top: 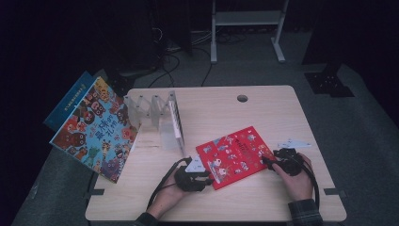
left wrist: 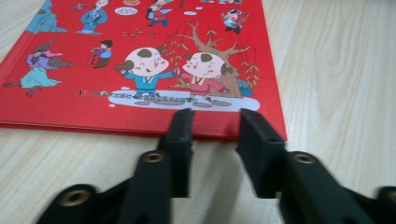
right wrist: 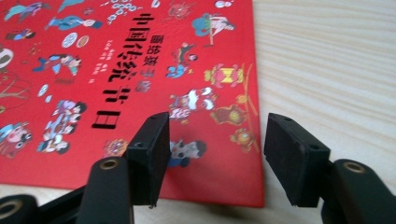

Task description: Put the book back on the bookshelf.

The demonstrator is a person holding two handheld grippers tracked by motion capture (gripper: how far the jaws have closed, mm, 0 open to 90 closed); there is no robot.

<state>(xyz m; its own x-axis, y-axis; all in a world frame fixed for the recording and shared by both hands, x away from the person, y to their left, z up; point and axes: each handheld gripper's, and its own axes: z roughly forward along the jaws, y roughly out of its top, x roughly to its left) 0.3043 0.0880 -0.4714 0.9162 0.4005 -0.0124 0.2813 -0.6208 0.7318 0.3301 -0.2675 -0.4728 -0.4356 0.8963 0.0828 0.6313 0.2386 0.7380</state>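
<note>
We see the red picture book (top: 235, 156) flat on the table (top: 263, 108), long axis slanting from near-left to far-right. Dim high view hides jaw detail. The left gripper view shows the left hand-held gripper (left wrist: 215, 122) parted at the book's near edge, gripping nothing. The right gripper view shows the right hand-held gripper (right wrist: 216, 135) wide apart over a corner, cover title sideways.

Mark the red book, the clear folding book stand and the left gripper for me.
red book (top: 235, 155), high view, middle of its cover.
clear folding book stand (top: 164, 120), high view, its upright panels.
left gripper (left wrist: 212, 128), left gripper view, midway between the fingertips at the book's edge.
</note>
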